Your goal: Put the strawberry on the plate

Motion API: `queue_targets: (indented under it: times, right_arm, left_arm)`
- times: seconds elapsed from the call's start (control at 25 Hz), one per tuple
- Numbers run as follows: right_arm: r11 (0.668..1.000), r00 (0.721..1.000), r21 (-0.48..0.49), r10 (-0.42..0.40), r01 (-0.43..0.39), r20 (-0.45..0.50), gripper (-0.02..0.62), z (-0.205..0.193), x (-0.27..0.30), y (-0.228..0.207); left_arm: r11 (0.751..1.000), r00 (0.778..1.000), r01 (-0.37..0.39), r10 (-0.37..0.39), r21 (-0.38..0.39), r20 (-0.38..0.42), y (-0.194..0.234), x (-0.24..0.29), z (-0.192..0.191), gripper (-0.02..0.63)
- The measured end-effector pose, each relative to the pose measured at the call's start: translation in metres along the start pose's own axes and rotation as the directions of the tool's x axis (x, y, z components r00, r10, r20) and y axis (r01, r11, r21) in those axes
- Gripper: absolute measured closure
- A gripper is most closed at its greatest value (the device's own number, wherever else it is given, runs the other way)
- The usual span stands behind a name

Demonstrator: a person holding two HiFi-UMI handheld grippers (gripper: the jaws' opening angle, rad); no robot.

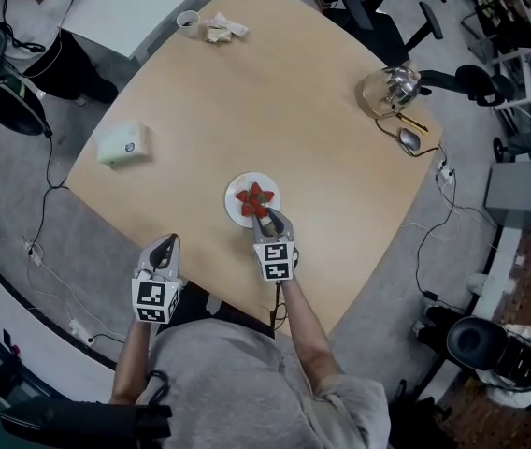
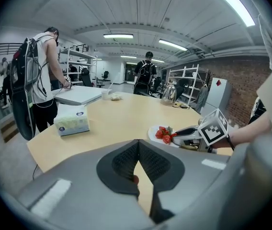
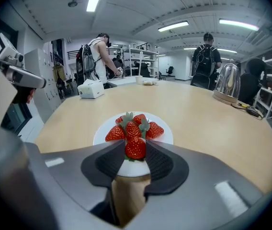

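A small white plate [image 1: 238, 186] lies on the round wooden table [image 1: 322, 185], near its front edge. Several red strawberries [image 3: 132, 126] are piled on the plate [image 3: 99, 135]. My right gripper [image 3: 135, 144] is at the plate's near rim, shut on one more strawberry [image 3: 135, 150] held just above the rim. In the head view the right gripper [image 1: 266, 219] reaches over the plate's near side. My left gripper [image 1: 165, 247] hovers at the table's front edge, left of the plate, shut and holding nothing. The left gripper view has the plate [image 2: 153, 134] to its right.
A tissue box [image 1: 122, 143] sits at the table's left. A cup [image 1: 188, 21] and crumpled paper [image 1: 222, 29] are at the far edge. A kettle [image 1: 398, 84] and a mouse [image 1: 409, 138] are at the far right. People stand beyond the table [image 2: 145, 75].
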State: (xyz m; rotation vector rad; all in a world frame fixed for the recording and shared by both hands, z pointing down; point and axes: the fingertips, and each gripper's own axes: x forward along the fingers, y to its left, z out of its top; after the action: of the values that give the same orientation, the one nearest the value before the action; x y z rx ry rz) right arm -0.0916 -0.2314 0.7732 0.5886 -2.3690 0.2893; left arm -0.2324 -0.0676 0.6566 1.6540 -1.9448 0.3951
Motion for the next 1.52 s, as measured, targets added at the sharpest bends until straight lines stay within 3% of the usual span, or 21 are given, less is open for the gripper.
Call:
queue_targets:
  times: [0.24,0.52,0.84,1.52]
  right_arm:
    - [1.0,1.0,0.019,-0.017,0.017,0.0,0.451,0.001,-0.001,-0.001]
    - [0.999,1.0,0.045,-0.01,0.009,0.025,0.392,0.007,-0.008,-0.001]
    - [0.999,0.997,0.038,-0.037,0.035,0.063,0.388,0.019,-0.023,-0.001]
    - [0.987,0.97,0.054,-0.157,0.149,0.187,0.555,0.056,-0.095,-0.01]
  left_arm:
    - [1.0,1.0,-0.005,0.005,-0.002,0.01,0.002,-0.003,0.003,0.586]
    - [1.0,1.0,-0.004,0.004,0.001,0.023,-0.001,-0.009,0.007,0.586]
    - [1.0,0.998,0.011,-0.012,0.019,0.058,-0.006,-0.011,0.015,0.586]
    - [0.985,0.98,0.131,-0.146,0.113,0.135,-0.045,-0.006,0.049,0.586]
